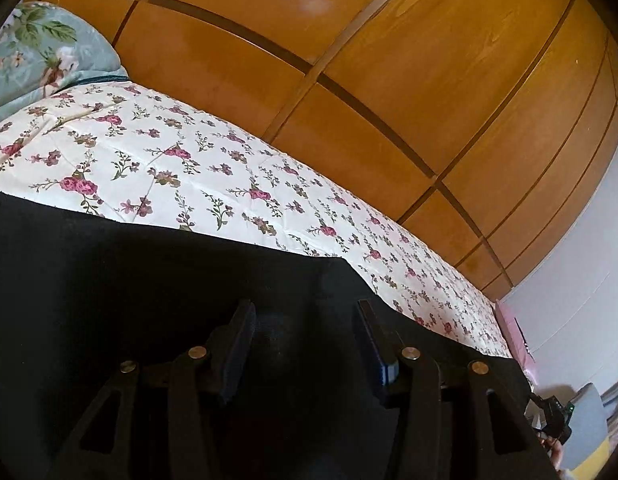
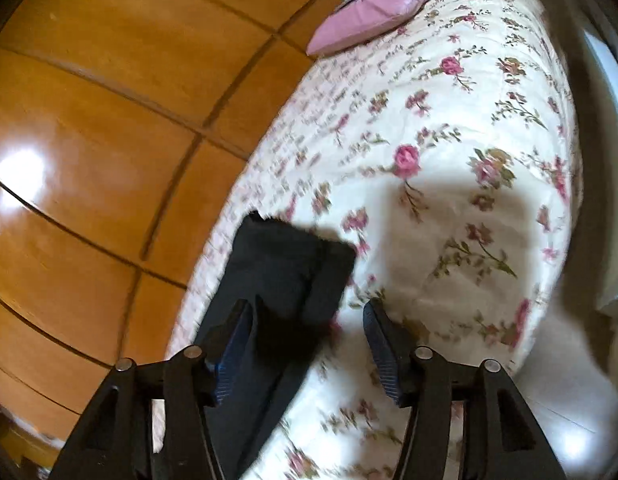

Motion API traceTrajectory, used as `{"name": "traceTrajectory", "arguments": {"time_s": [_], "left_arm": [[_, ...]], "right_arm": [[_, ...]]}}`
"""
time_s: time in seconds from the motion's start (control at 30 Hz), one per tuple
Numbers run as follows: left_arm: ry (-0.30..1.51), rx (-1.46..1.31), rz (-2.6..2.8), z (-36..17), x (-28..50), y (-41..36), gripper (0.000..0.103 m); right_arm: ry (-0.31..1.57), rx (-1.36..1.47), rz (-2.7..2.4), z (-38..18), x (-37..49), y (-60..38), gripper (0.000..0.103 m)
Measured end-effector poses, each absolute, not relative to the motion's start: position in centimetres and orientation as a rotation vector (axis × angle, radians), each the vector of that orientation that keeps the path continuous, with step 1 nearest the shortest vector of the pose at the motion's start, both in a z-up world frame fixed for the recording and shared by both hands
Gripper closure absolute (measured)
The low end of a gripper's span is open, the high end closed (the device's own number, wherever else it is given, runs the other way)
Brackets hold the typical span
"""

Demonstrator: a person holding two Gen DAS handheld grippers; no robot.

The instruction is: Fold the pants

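Lying flat on the flowered bedspread (image 1: pixel 157 160), the black pants (image 1: pixel 129 280) stayed unheld: the left gripper (image 1: pixel 305 332) hovered with jaws apart over the cloth, and the right gripper (image 2: pixel 309 332) stood apart too, a pant end between its fingers (image 2: pixel 383 356), unpinched. No writing was readable.

The left gripper (image 1: pixel 305 332) points slightly downward, fingers (image 1: pixel 243 330) parted and clamping nothing. The right gripper (image 2: pixel 309 332) also tilts down, fingers (image 2: pixel 379 344) apart, gripping nothing.
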State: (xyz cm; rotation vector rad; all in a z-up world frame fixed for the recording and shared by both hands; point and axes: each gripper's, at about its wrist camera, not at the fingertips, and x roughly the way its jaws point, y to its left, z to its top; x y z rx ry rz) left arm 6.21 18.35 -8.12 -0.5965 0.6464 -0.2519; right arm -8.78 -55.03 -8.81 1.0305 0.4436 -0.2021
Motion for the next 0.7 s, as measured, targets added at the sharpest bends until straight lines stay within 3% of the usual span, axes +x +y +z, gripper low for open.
{"name": "traceTrajectory", "arguments": {"time_s": [0.17, 0.23, 0.27, 0.47, 0.67, 0.7], "left_arm": [[0.651, -0.605, -0.255, -8.2, 6.3, 18.4, 0.052], [0.651, -0.605, -0.257, -8.2, 6.3, 18.3, 0.052], [0.650, -0.606, -0.258, -8.2, 6.3, 18.3, 0.052], [0.642, -0.624, -0.271, -8.2, 6.2, 18.5, 0.052], [0.621, -0.649, -0.288, -8.2, 6.0, 18.7, 0.052], [0.618, -0.653, -0.292, -8.2, 5.9, 18.8, 0.052]], "right_arm": [[0.400, 1.017, -0.181, -8.7, -7.6, -54.8, 0.045], [0.413, 1.022, -0.175, -8.8, -6.9, -54.7, 0.070], [0.432, 1.025, -0.177, -8.8, -6.5, -54.6, 0.074], [0.426, 0.940, -0.207, -5.6, -6.0, -52.4, 0.078], [0.359, 0.794, -0.168, 1.6, -6.6, -47.6, 0.078], [0.337, 0.760, -0.141, 2.9, -6.9, -46.4, 0.082]]}}
